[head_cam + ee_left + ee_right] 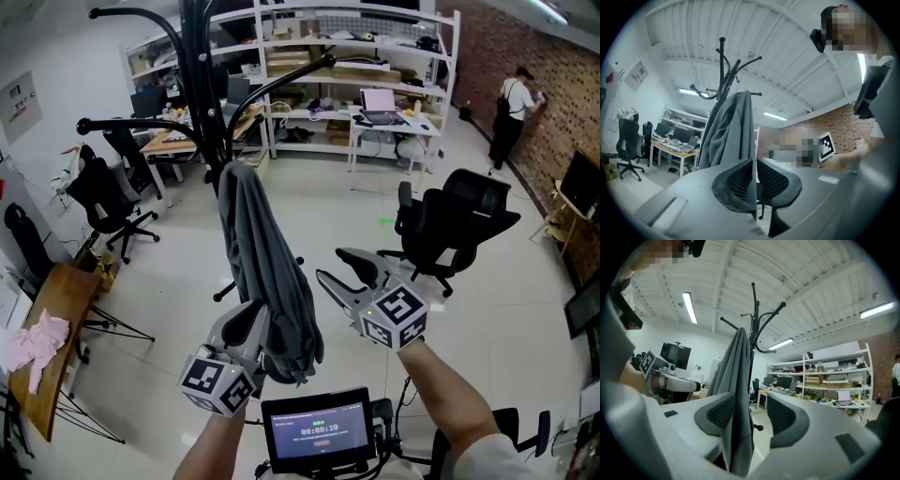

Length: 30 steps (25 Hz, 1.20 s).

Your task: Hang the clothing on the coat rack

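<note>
Grey garment (262,253) draped from an arm of the coat rack (200,84), trailing below it. Left gripper (754,171) closed, apparently pinching the garment's lower end; right gripper (333,265) spread, empty. Hanging is near complete: release next.

Both forearms reach forward from the bottom of the head view, the left forearm (208,452) and right forearm (452,386) each carrying a gripper held about level. The left gripper (251,319) has its fingers (736,180) closed on a fold of the garment (262,253). The right gripper (330,264), beside it, has its fingers (785,416) apart, with the garment in the gap but not pinched.
</note>
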{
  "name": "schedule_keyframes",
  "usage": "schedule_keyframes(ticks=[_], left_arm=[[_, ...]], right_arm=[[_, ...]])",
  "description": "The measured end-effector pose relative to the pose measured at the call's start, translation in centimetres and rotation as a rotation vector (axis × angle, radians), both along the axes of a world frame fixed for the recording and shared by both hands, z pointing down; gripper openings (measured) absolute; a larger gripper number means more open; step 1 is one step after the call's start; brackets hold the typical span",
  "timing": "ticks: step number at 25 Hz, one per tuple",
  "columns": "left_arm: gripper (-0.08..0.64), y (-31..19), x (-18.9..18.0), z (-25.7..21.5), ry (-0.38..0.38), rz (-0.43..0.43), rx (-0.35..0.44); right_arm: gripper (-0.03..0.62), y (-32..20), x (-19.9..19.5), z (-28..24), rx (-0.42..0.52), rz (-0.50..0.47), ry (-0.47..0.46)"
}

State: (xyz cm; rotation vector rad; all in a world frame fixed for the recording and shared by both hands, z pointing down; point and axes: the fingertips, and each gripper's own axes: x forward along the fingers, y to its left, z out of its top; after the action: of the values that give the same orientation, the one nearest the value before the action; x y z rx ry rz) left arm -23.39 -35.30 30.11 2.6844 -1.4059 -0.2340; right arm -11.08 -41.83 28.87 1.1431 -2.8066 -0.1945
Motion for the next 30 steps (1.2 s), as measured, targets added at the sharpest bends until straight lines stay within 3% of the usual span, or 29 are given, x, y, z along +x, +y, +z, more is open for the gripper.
schedule_keyframes(ticks=[5, 7, 14, 22, 30], left_arm=[[0.040, 1.2, 0.0, 0.6, -0.002, 0.037, -0.022], [0.040, 1.8, 0.1, 1.1, -0.010, 0.058, -0.035], [0.040, 3.7, 0.1, 2.0, -0.010, 0.099, -0.045], [0.040, 5.7, 0.3, 2.2, 0.005, 0.094, -0.060], [0.040, 7.3, 2.5, 3.0, 0.033, 0.055, -0.093]], right_arm=[[0.230, 2.9, 0.4, 0.5, 0.009, 0.057, -0.015], [0.202, 4.3, 0.4, 0.8, 0.009, 0.071, -0.019], [0.184, 7.8, 0.7, 3.0, -0.048, 0.099, -0.030], [0.179, 10.7, 0.9, 3.9, -0.120, 0.076, -0.078], [0.176, 12.7, 3.1, 5.6, -0.178, 0.039, -0.041]])
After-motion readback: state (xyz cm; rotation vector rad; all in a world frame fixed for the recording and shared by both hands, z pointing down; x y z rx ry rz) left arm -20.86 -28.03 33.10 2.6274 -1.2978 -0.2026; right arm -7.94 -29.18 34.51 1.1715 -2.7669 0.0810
